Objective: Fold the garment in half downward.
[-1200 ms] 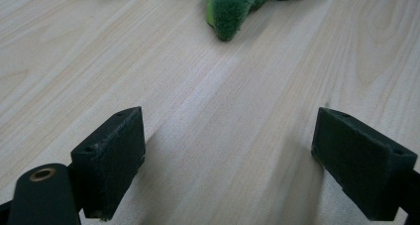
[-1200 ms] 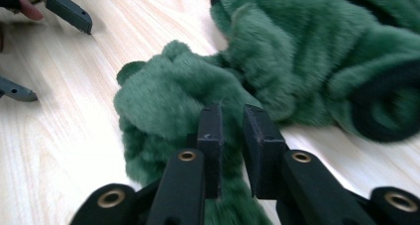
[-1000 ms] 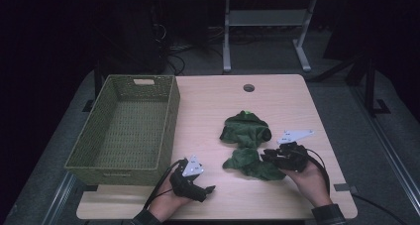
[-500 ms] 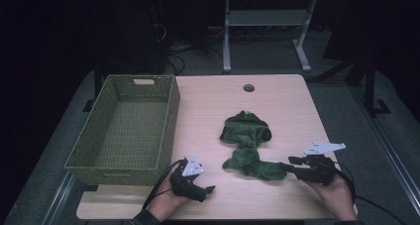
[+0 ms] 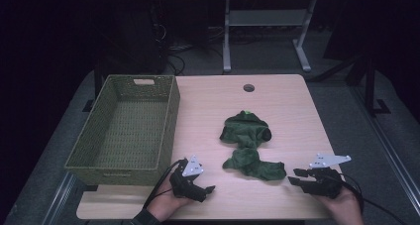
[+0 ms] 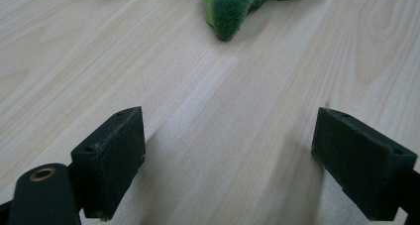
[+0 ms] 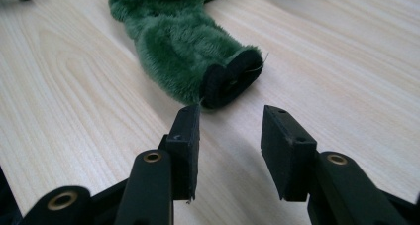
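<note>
Right gripper [image 7: 230, 131] just opened partway, nothing between the jaws, tips just short of the green plush toy [image 7: 183, 46]. Left gripper [image 6: 228, 155] spread wide, empty, over bare table [image 6: 99, 61].

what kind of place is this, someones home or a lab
Most likely a lab or workshop, not a home: a bare wooden table on a grey floor, cables trailing behind it, and a metal stand in the dark background.

Both claws [image 5: 213, 189] [image 5: 292, 176] low, apart, empty
</note>
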